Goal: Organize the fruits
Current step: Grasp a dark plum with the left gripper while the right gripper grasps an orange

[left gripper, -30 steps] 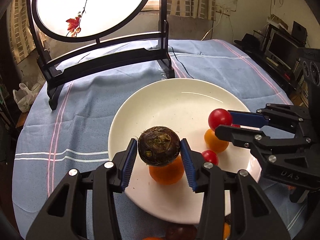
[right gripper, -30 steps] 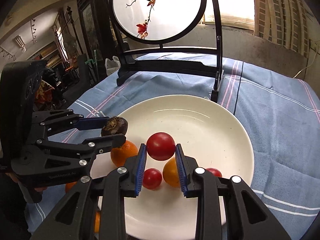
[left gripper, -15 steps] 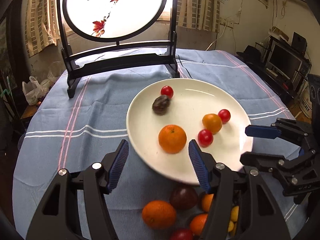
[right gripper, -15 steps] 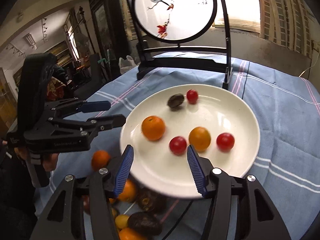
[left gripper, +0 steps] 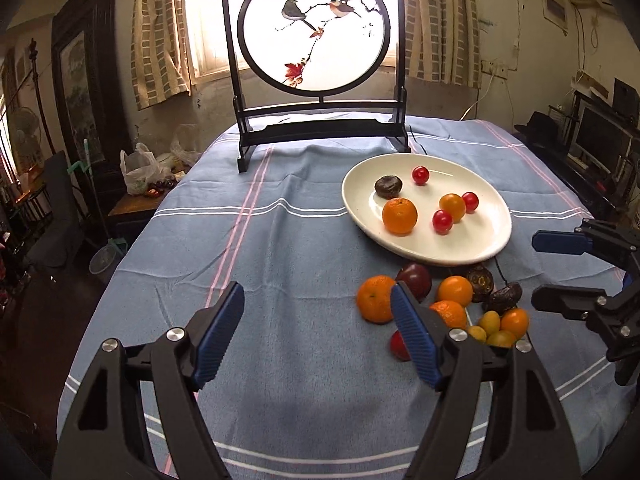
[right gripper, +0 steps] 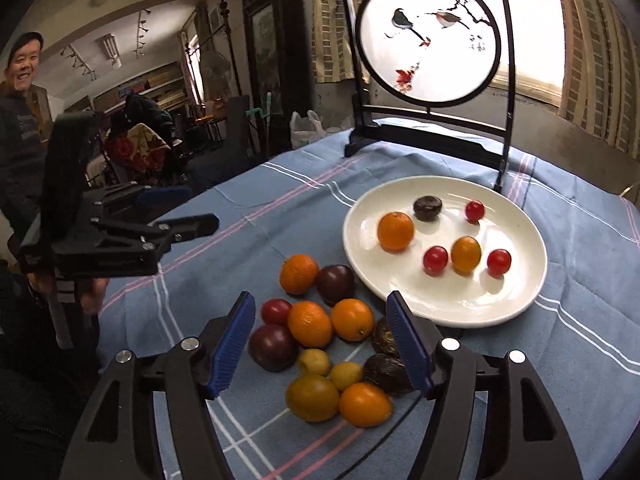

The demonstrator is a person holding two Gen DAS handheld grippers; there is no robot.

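Note:
A white plate [left gripper: 476, 250] [right gripper: 516, 304] holds an orange [left gripper: 399, 215] [right gripper: 395, 231], a dark brown fruit [left gripper: 388, 186] [right gripper: 427, 207], a small orange fruit [left gripper: 452, 207] [right gripper: 465, 254] and three red tomatoes [left gripper: 420, 175]. A pile of loose fruit [left gripper: 452, 304] [right gripper: 320, 340] lies on the cloth in front of the plate. My left gripper [left gripper: 316, 334] is open and empty over bare cloth, left of the pile. My right gripper [right gripper: 320, 344] is open and empty just above the pile; it also shows in the left wrist view [left gripper: 560, 272].
A round painted screen in a black stand [left gripper: 316, 32] [right gripper: 430, 44] stands at the table's far edge behind the plate. A blue striped cloth [left gripper: 260, 248] covers the table. A person [right gripper: 22, 92] stands at the left. Furniture crowds the room's sides.
Both grippers let go of the dark fruit and the tomato onto the plate, opened, and pulled back and up. The loose pile has come into view.

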